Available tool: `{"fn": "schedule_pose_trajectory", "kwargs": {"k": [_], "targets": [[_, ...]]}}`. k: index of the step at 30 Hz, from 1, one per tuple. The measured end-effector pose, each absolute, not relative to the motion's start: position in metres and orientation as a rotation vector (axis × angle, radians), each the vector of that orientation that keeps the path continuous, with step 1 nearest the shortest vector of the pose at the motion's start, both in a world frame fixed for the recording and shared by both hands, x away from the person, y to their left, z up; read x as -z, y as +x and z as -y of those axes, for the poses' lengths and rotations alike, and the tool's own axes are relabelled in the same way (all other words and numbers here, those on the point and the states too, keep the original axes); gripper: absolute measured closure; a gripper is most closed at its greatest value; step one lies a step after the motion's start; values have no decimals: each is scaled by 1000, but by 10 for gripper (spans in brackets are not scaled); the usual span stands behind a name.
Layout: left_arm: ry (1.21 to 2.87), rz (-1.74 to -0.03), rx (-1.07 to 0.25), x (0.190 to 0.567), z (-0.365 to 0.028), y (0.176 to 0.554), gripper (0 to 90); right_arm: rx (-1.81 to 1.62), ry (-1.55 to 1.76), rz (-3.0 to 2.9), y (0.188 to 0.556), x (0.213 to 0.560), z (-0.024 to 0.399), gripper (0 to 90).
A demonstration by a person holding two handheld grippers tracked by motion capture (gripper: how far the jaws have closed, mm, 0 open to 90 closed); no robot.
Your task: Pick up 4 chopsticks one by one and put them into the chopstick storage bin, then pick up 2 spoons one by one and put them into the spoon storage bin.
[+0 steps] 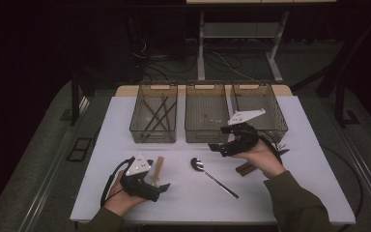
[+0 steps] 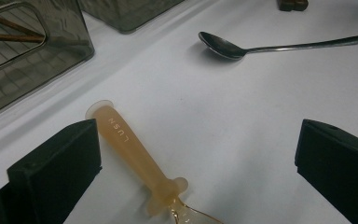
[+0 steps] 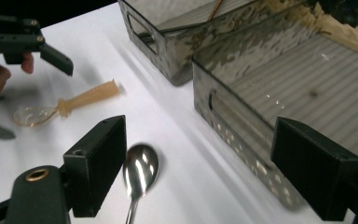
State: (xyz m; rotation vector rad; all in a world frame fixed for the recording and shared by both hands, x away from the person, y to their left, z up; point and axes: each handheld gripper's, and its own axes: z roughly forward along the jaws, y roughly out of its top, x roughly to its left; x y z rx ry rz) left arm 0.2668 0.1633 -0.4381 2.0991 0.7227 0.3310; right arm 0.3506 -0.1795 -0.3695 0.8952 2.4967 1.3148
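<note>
The plastic spoon's [image 2: 135, 161] bowl is running off the bottom edge in the left gripper view; the metal spoon's [image 3: 139, 175] handle is doing likewise in the right gripper view.

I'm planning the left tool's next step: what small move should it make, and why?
Probably ease the left tool down and sideways until the amber plastic spoon's handle sits between its jaws. They stand open with nothing gripped, and the handle lies on the table close beside one jaw rather than centred.

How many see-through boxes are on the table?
3 smoky clear plastic bins in a row at the far edge: left bin holding sticks, middle bin, right bin.
</note>
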Motion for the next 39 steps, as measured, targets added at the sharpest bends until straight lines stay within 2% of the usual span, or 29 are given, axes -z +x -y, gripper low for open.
{"fn": "schedule_pose_trajectory", "kwargs": {"k": [11,21,24,31,39], "targets": [[2096,-746,-329,438,-165,268,0,-1282,935,-2386,318,384,220,154],[2098,-788,-342,437,-167,270,0,-1239,1003,-2351,289,411,263,154],[2102,-806,-361,435,-168,270,16,-1227,1028,-2339,281,417,271,154],[2099,-858,-372,431,-173,276,142,-1168,1055,-2332,261,432,289,154],[2089,-896,-399,430,-170,287,183,-1186,1066,-2307,252,441,298,154]]}}
